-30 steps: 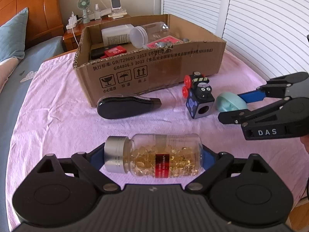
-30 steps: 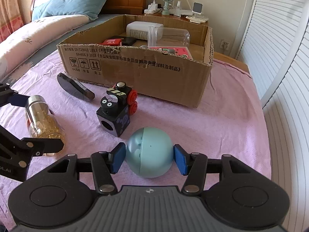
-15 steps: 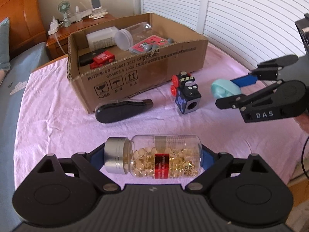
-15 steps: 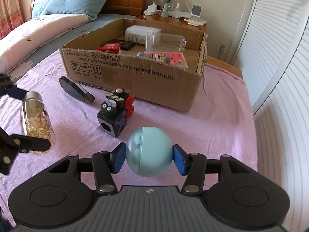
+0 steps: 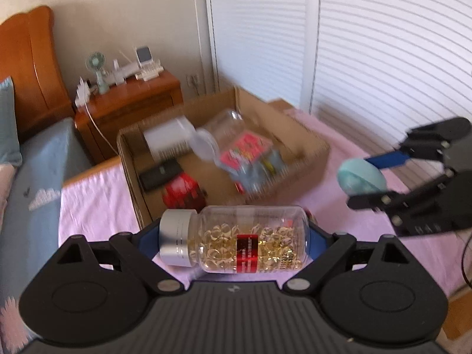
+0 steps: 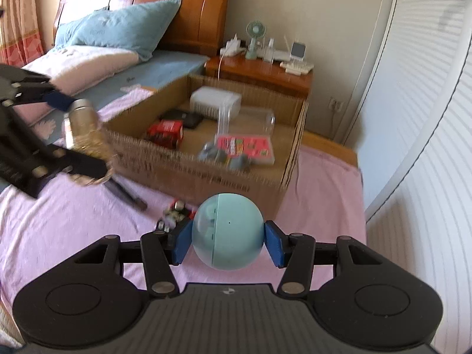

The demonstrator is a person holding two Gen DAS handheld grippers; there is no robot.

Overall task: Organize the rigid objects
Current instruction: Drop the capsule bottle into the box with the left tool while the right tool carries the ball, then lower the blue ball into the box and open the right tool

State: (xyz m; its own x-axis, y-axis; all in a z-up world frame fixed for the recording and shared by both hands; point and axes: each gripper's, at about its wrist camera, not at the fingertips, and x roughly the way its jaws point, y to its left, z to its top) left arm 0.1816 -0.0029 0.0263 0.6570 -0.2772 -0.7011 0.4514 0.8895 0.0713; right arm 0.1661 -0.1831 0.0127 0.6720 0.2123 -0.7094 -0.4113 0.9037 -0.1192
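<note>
Both loads lift off the pink bedspread (image 6: pixel 73 224) since a second ago — the left tongs (image 5: pixel 236 237) clamped on the capsule bottle (image 5: pixel 236 240), the right tongs (image 6: pixel 227 240) on the teal ball (image 6: pixel 227 231) — with the cardboard box (image 6: pixel 206 174) just ahead, the drop-off likely next.

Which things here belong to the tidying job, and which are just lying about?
Part of the job:
- capsule bottle, in left hand-held gripper
- teal ball, in right hand-held gripper
- cardboard box
- toy block

Just lying about:
- desk fan
- blue pillow
- nightstand
</note>
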